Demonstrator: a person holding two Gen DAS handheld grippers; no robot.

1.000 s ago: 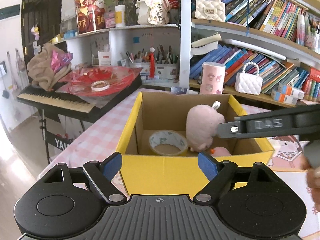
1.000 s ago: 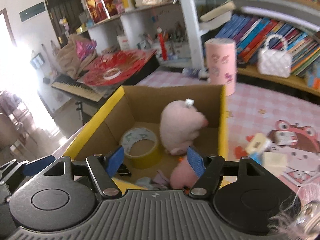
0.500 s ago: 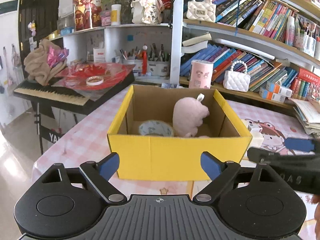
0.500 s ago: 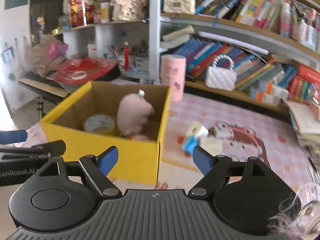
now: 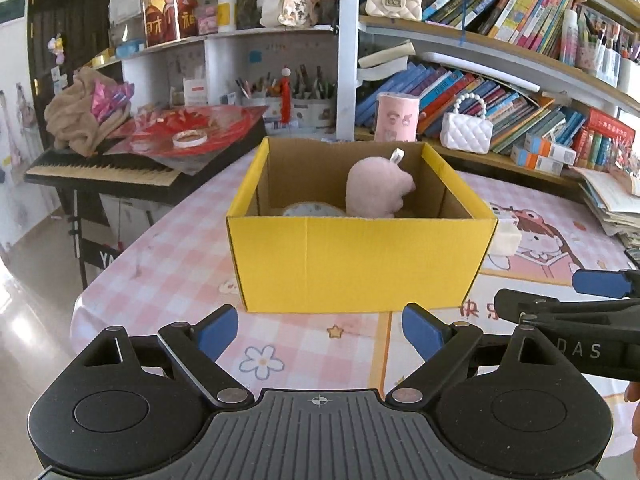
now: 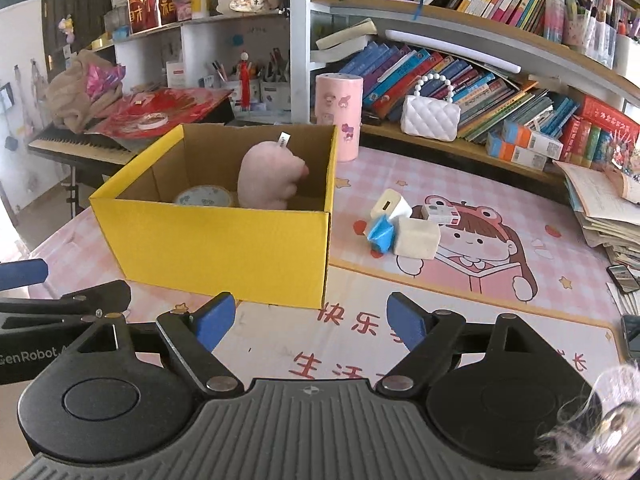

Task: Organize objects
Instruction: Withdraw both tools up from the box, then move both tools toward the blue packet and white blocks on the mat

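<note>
A yellow cardboard box (image 5: 360,260) (image 6: 216,248) stands on the pink table. Inside it are a pink plush toy (image 5: 378,188) (image 6: 270,178) and a roll of tape (image 5: 314,210) (image 6: 204,197). To the right of the box lie a white charger (image 6: 390,204), a blue packet (image 6: 380,234), a cream block (image 6: 416,238) and a small white box (image 6: 440,213). My left gripper (image 5: 320,328) is open and empty, in front of the box. My right gripper (image 6: 308,318) is open and empty, in front of the box's right corner.
A pink cylinder container (image 6: 339,116) and a white quilted handbag (image 6: 430,118) stand behind the box, before crowded bookshelves. A keyboard (image 5: 104,168) with red paper on it stands left of the table. Stacked papers (image 6: 600,208) and a phone (image 6: 622,278) lie at the right.
Both grippers have pulled back from above the box to in front of it. The box and its contents stay where they were.
</note>
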